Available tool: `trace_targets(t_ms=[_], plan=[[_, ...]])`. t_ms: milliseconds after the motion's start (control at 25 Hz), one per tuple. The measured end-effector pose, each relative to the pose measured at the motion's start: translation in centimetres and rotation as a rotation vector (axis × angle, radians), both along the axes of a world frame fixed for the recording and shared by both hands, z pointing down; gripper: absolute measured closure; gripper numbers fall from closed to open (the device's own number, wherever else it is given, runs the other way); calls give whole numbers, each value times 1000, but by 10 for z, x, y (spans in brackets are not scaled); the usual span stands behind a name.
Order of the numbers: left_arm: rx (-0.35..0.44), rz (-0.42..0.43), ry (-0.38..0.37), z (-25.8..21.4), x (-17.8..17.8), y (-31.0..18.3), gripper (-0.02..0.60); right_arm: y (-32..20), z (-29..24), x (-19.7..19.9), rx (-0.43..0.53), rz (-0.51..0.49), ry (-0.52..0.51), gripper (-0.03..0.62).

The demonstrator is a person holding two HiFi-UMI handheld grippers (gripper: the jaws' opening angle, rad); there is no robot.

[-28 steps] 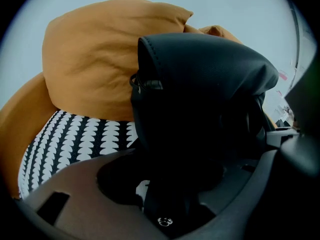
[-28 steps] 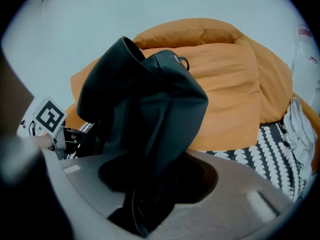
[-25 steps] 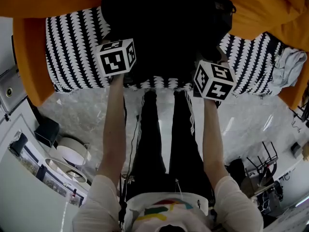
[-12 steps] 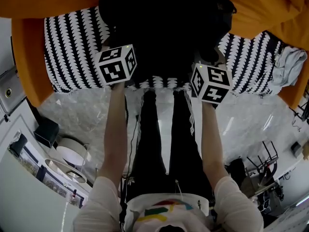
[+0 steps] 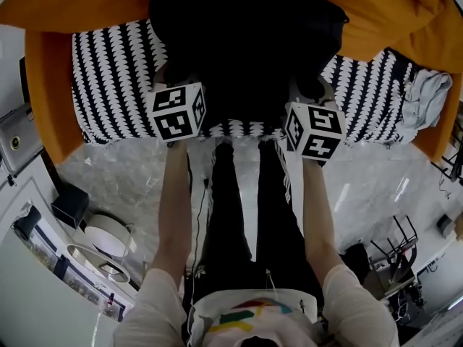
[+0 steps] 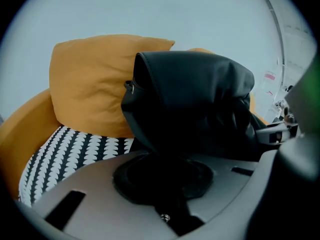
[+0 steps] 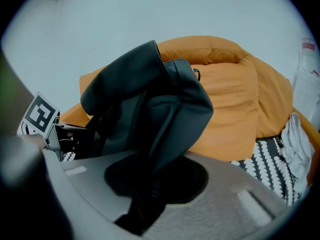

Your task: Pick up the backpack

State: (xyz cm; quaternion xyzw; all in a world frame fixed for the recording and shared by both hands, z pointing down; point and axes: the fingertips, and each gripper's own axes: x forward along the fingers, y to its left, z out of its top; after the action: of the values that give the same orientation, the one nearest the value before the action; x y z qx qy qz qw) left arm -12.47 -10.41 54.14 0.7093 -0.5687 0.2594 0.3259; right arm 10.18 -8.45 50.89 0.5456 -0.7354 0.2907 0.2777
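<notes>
The black backpack (image 5: 246, 42) sits against the orange sofa's back cushions, over the black-and-white patterned seat (image 5: 108, 85). My left gripper (image 5: 176, 84) is at the pack's lower left and my right gripper (image 5: 307, 96) at its lower right. In the left gripper view the pack (image 6: 195, 104) fills the middle, and a fold of its black fabric runs down between the closing jaws of the left gripper (image 6: 166, 194). In the right gripper view the pack (image 7: 145, 109) sags the same way into the closing jaws of the right gripper (image 7: 150, 194). Both sets of pads are hidden under fabric.
The orange sofa (image 5: 43, 85) wraps round the seat, with a big orange pillow (image 6: 90, 84) behind the pack. A grey cloth (image 5: 427, 96) lies on the seat's right end. On the marble floor stand a round white stool (image 5: 108, 230), a black box (image 5: 70, 197) and a metal stand (image 5: 394, 255).
Both marker cubes have come nearer the camera and slid toward the seat's front edge. The backpack's lower part has been drawn up with them.
</notes>
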Motion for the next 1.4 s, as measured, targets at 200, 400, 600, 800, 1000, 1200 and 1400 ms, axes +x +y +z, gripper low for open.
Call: trace_targets(t_ms=[200,400,600,800,1000,1200,1400], plan=[[61,-20,4,-41,2,2,514,-3,-36,2,50,-15,4,510],[167,-27,-7,-102,-3,-22,514,-27,-92,-2,138,-23,0,511],[268,-14,-7,-183,0,-48,515,-50,-168,1,229,-15,-4,513],[382,-20,-7,-284,2,-66,515,-69,-261,5,330,-5,-13,513],[509,-25,-5,-393,1,-68,517,-74,-362,4,448,1,-24,513],[660,-34,-8,-500,1,-67,517,-77,-460,5,596,3,-38,513],[778,-16,16,-583,6,-43,518,-53,-538,10,712,14,-32,513]])
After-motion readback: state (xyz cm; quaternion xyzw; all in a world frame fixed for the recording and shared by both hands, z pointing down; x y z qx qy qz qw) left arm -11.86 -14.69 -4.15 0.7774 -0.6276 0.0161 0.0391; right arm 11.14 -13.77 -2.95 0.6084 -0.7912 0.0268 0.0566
